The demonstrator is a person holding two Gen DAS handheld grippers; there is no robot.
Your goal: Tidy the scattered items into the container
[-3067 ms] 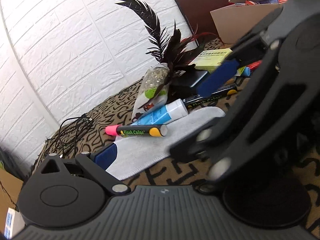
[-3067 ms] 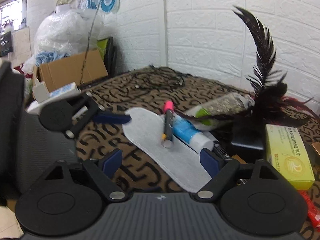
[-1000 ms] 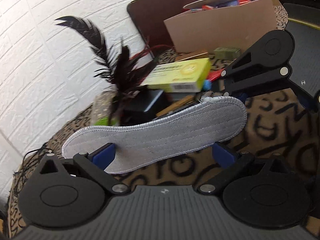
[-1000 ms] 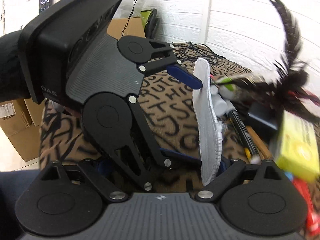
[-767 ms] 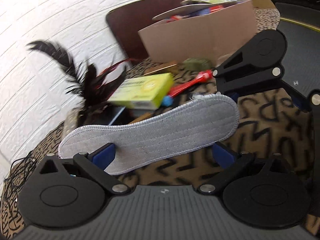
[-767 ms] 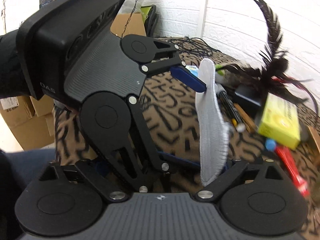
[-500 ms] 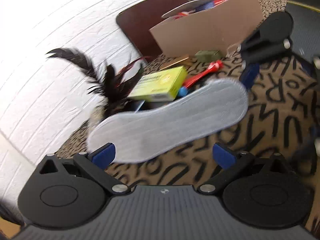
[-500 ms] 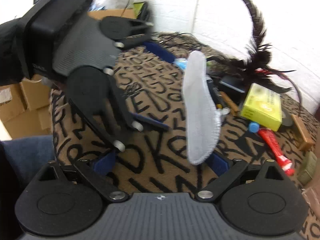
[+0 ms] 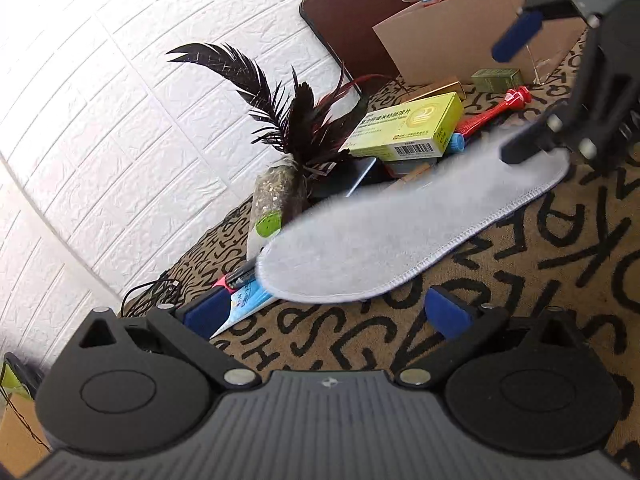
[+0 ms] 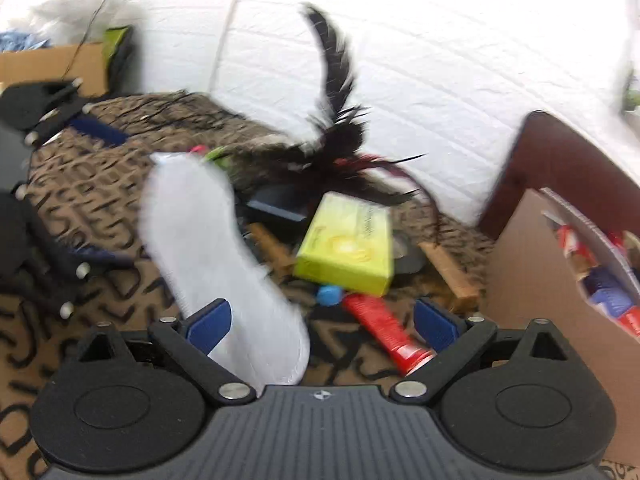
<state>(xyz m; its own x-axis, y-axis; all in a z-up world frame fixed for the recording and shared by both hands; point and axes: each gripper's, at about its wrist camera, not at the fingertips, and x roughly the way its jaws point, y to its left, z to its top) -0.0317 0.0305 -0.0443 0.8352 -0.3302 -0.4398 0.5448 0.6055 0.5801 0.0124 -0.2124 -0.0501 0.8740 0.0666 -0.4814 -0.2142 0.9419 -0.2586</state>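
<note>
Centrally, a blurred grey insole (image 9: 404, 228) spans the left view above the surface (image 9: 520, 280), hiding a marker. Left claw (image 9: 328, 312) wide. Right claw (image 10: 320, 318) wide, insole beside its lower-left finger; contact unclear. Cardboard box (image 10: 532, 280) cut off right.

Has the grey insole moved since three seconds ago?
Yes. The insole has been lifted off the table, off the pink marker and blue tube, and carried toward the yellow box and cardboard box.
</note>
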